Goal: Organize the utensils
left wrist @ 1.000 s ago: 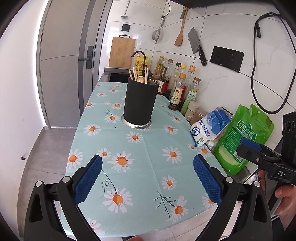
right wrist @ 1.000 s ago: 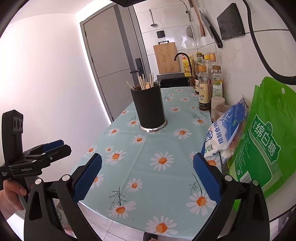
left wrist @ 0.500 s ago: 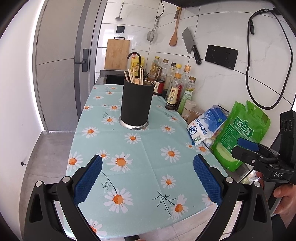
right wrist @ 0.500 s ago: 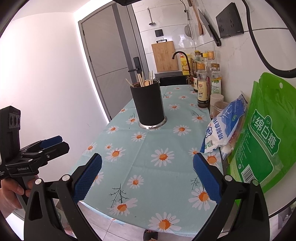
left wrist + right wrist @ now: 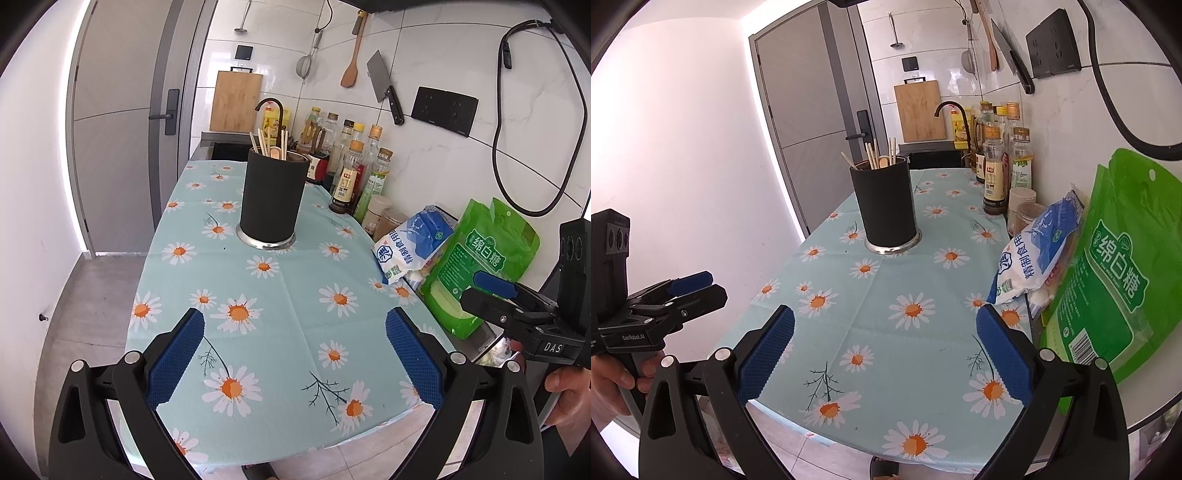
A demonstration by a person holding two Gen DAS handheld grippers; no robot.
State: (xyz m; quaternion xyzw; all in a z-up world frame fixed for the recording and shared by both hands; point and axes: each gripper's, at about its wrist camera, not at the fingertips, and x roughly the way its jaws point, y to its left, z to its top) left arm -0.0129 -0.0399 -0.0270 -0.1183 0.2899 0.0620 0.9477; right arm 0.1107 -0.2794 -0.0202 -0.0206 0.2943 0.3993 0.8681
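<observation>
on the daisy cloth (image 5: 288, 295): one black holder (image 5: 272, 199), two empty, wide-open grippers.

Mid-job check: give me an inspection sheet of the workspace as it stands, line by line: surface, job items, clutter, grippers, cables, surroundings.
Surface: daisy-print tablecloth on the counter, bare in the middle and near end.
Job's things: black utensil holder upright on the cloth, chopsticks and a wooden spoon standing in it; no loose utensils seen.
Clutter: bottles, two small jars, white-blue bag and green bag along the wall side.
Grippers: left gripper and right gripper both open, empty, at the near edge.
Cables: black cable looping on the wall.
Surroundings: cleaver, wooden spatula, strainer, cutting board, faucet, grey door.
</observation>
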